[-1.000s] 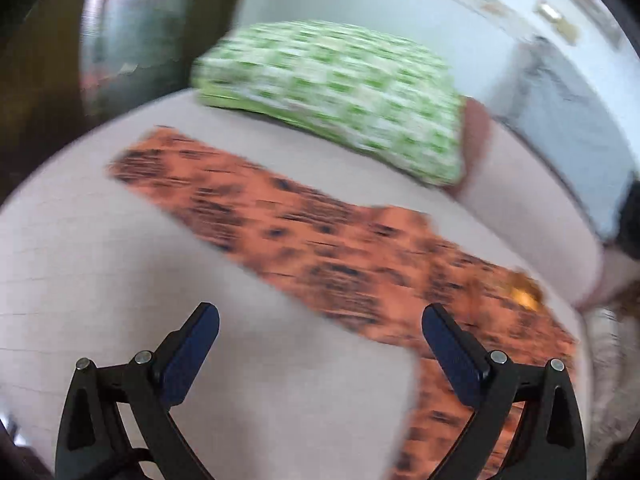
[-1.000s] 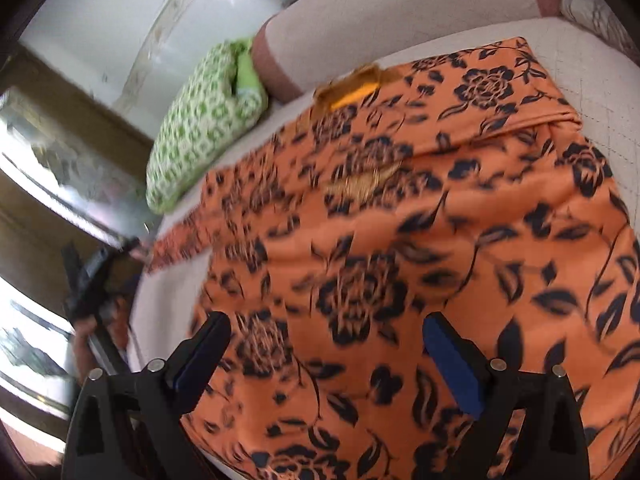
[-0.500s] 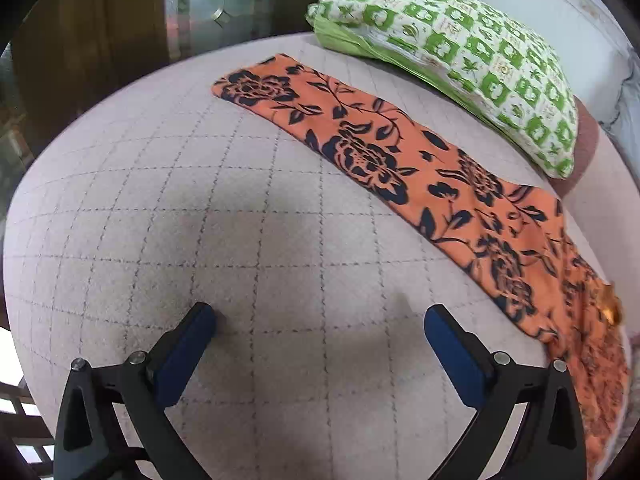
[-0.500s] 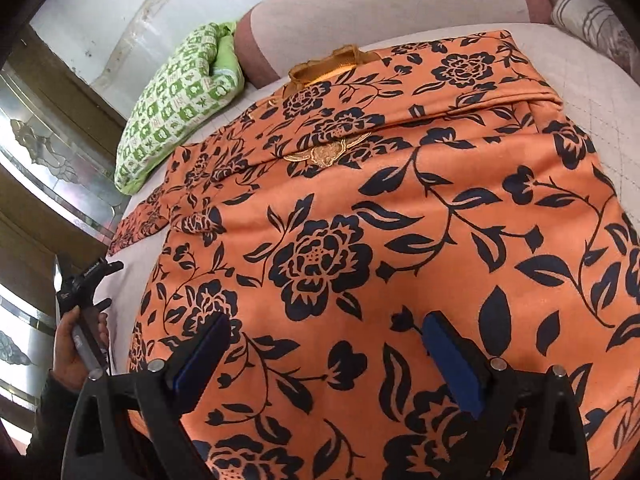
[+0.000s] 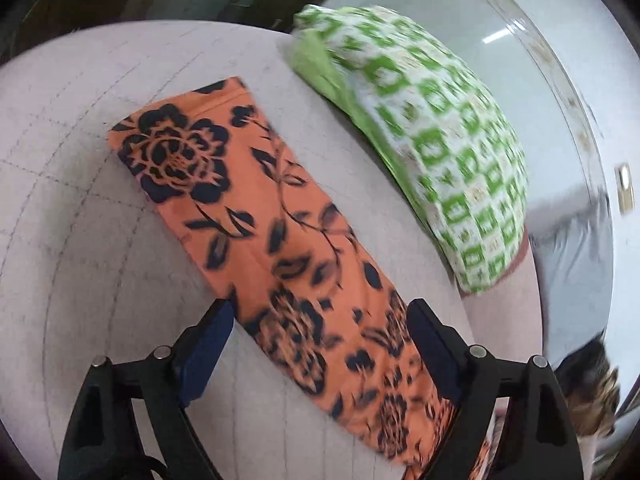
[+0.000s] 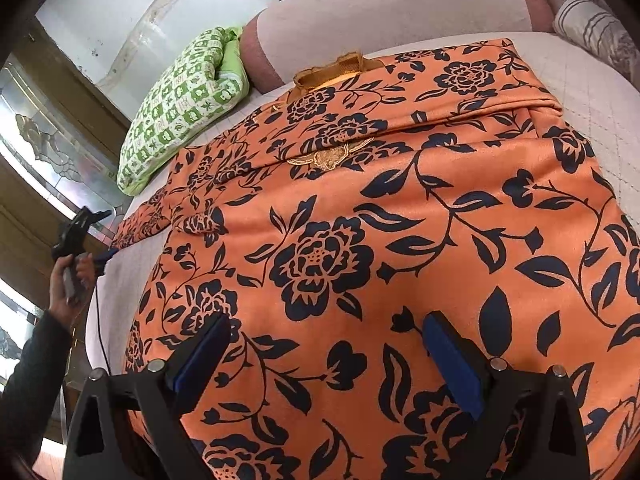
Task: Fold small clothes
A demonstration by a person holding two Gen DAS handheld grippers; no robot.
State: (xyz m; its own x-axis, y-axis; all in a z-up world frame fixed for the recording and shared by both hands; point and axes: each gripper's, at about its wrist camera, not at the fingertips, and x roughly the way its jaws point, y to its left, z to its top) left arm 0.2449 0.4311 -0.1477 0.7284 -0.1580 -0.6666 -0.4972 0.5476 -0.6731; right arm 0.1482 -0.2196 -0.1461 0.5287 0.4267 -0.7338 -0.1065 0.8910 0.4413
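An orange garment with dark blue flowers (image 6: 360, 240) lies spread on a pale quilted bed (image 6: 592, 92). Its gold-trimmed neckline (image 6: 336, 68) is at the far side. One long sleeve (image 5: 256, 216) stretches out flat to the left, its cuff at the far end. My left gripper (image 5: 320, 336) is open and empty, its jaws straddling the sleeve from just above. It also shows small in the right wrist view (image 6: 80, 236), held in a hand. My right gripper (image 6: 326, 352) is open and empty above the garment's body.
A green and white checked pillow (image 5: 440, 152) lies beside the sleeve at the bed's far edge, also in the right wrist view (image 6: 180, 104). A padded headboard (image 6: 380, 12) stands behind. A striped cushion (image 6: 592, 28) is at the far right.
My left gripper has moved right from bare mattress to over the sleeve. My right gripper has stayed above the garment's body, shifting a little closer. Both stay open.
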